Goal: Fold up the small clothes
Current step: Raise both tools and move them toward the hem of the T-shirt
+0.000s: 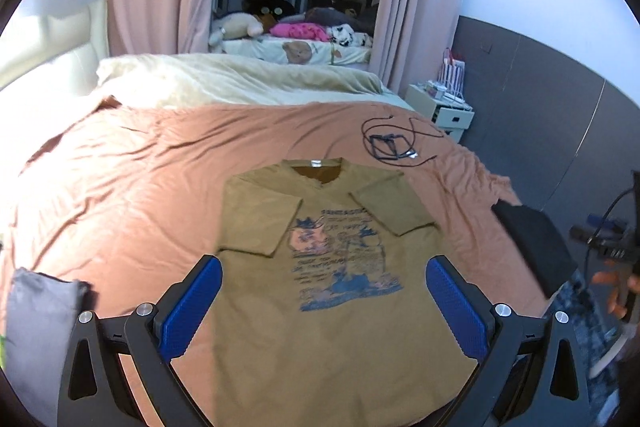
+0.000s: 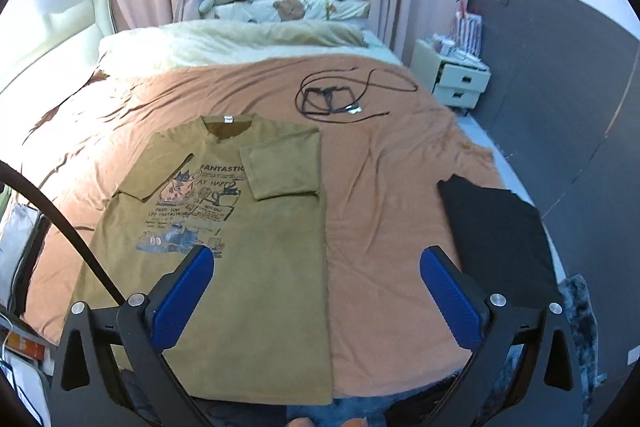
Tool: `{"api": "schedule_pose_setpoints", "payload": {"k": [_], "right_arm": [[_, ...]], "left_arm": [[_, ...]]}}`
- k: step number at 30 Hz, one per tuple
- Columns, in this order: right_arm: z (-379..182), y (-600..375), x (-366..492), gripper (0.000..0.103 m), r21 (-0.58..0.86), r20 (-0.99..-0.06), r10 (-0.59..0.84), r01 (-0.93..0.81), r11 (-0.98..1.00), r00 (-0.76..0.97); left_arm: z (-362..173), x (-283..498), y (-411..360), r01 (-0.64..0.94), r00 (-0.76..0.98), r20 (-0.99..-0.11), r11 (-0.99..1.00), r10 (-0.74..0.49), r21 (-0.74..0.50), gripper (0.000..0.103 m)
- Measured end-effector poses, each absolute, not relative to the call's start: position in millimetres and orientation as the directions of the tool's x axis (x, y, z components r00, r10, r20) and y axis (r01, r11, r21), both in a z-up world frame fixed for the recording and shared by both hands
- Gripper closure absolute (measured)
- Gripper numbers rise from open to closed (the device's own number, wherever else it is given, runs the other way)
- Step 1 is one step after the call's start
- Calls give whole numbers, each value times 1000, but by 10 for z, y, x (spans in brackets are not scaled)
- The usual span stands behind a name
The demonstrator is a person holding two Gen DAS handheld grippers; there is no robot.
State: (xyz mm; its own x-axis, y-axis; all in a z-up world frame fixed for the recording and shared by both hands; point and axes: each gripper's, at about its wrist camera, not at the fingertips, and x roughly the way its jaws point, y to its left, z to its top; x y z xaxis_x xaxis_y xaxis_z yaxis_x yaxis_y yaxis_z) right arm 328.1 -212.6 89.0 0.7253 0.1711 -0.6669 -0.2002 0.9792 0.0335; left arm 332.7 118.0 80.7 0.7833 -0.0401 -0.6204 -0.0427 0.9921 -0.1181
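Note:
An olive-tan T-shirt [image 1: 320, 307] [image 2: 224, 267] with a blue cartoon print lies flat on the orange bedsheet [image 1: 120, 187] [image 2: 400, 247], neck toward the far side, both sleeves folded inward over its chest. My left gripper [image 1: 324, 279] hovers above the shirt's lower half, jaws wide apart, nothing between the blue pads [image 1: 192, 307]. My right gripper [image 2: 316, 267] hangs over the shirt's right edge and the bare sheet, also open and holding nothing.
A folded black garment [image 2: 500, 235] [image 1: 532, 243] lies on the sheet's right side. Black cable and a small frame [image 2: 332, 95] [image 1: 394, 143] rest beyond the shirt. A grey cloth [image 1: 36, 327] sits at the left edge. A cream duvet [image 2: 224, 39] and white nightstand [image 2: 460, 75] stand farther off.

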Motion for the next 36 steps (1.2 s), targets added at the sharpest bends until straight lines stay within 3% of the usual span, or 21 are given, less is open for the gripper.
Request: {"api": "schedule_pose_setpoints", "payload": {"k": [10,17,24,36], "right_arm": [[714,-2292,2692,0,86,-648,214,-209,974,731],[607,-2371,2422,0,75,-637,223,-229,970,738],[408,-2303,2101,0,11,-592,190,-228,974,783],[-20,-2249,1651,0,30,-538,243,-269,963,808]], "left_arm": [[638,2503,1232,-57,814,-581,997,12,-59,1],[575,2124,1336,-74,842,-540,990,-4,-122,1],[431,1730,1319,-82,865,-502,991,17,-107,1],[49,1322,1418,-136,867,-497,977,37,-165,1]]}}
